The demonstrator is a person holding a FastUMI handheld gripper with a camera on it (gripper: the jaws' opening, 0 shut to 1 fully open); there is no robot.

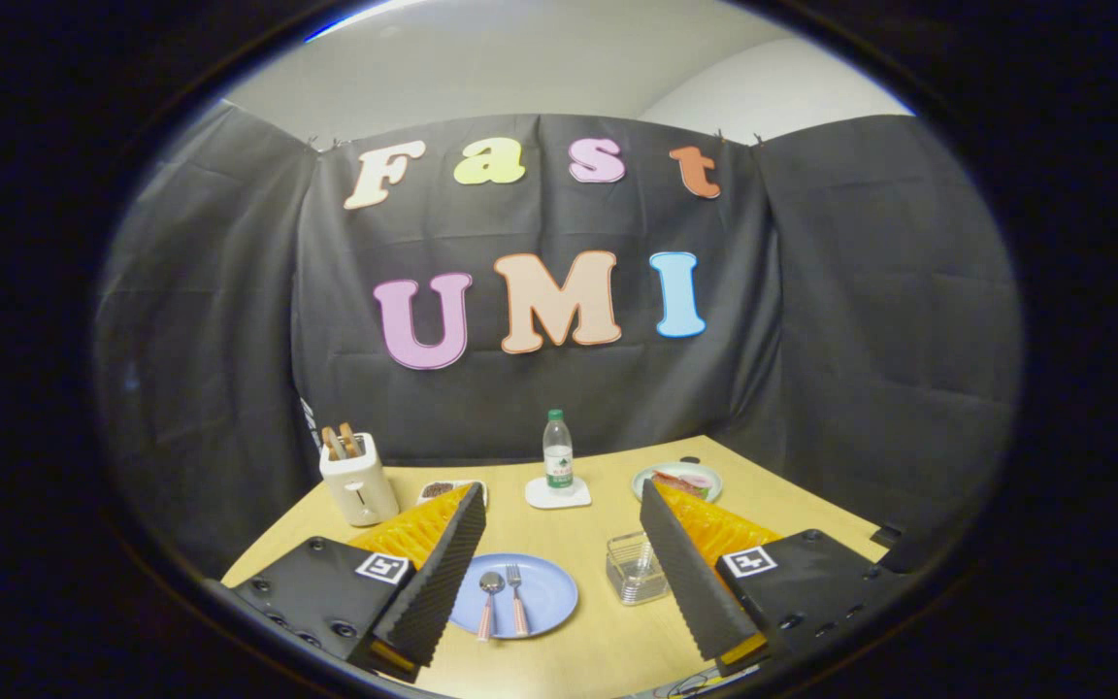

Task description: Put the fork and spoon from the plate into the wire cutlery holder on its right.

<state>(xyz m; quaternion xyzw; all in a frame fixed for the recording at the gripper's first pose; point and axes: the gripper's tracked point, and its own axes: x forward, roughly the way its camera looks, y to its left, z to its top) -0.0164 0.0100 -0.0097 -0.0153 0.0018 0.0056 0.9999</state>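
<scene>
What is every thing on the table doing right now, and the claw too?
claw: open, fingers spread wide, holding nothing
spoon: lying flat on the plate
fork: lying flat beside the spoon
plate: on the table, between the fingers
wire cutlery holder: upright, empty
water bottle: upright, cap on
toaster: two slices sticking up

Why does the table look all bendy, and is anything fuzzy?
Gripper view: the fisheye lens curves the table edge and the cloth wall; the plate, spoon, fork and wire holder look fairly sharp between the open tongs; the bottle and toaster beyond are small but clear; light is even, with soft shadows.
</scene>
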